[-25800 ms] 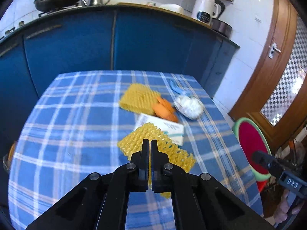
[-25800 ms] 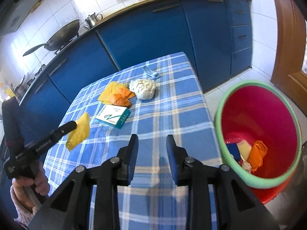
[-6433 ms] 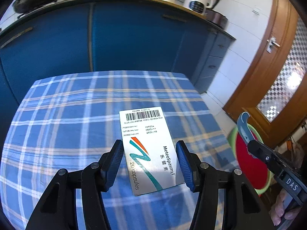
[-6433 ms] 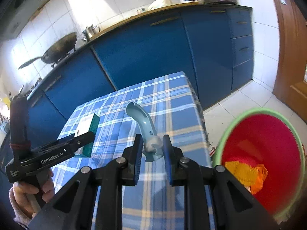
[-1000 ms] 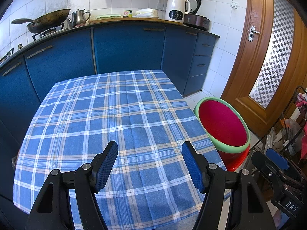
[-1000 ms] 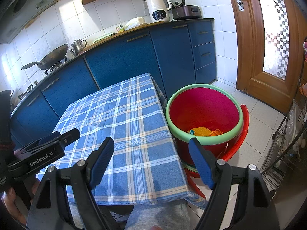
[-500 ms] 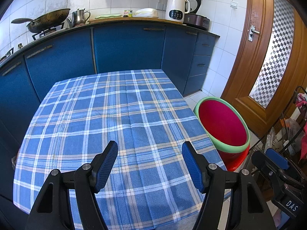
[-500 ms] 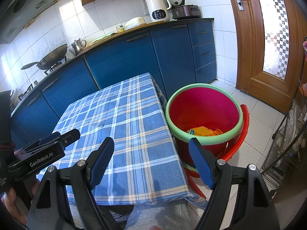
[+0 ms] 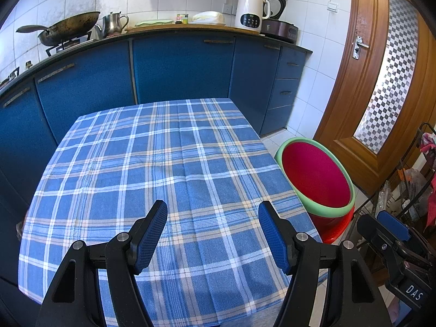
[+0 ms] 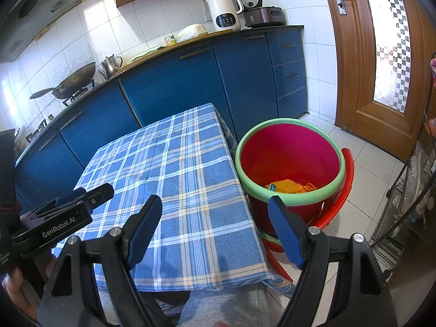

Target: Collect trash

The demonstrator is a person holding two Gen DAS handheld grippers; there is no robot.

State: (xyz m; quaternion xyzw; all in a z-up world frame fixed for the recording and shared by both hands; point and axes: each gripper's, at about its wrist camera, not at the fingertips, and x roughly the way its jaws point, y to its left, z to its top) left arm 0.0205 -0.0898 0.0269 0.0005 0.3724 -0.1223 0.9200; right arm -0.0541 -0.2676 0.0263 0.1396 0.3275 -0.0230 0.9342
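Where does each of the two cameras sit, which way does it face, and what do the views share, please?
Left wrist: on the left gripper, looking down over the checked tablecloth toward the blue cabinets; its own open fingers and the right gripper's tip show.
Right wrist: on the right gripper, looking at the table's right edge and the red bucket; its open fingers, the left gripper, a hand and a grey trouser leg show.
Shared: tablecloth, bucket, cabinets, white kettle, wok, wooden door.

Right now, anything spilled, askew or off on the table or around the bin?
Nothing stands out. The checked tablecloth lies flat with no litter on it, the red bin stands upright beside the table with yellow and orange trash at its bottom, and no spill shows on the floor.
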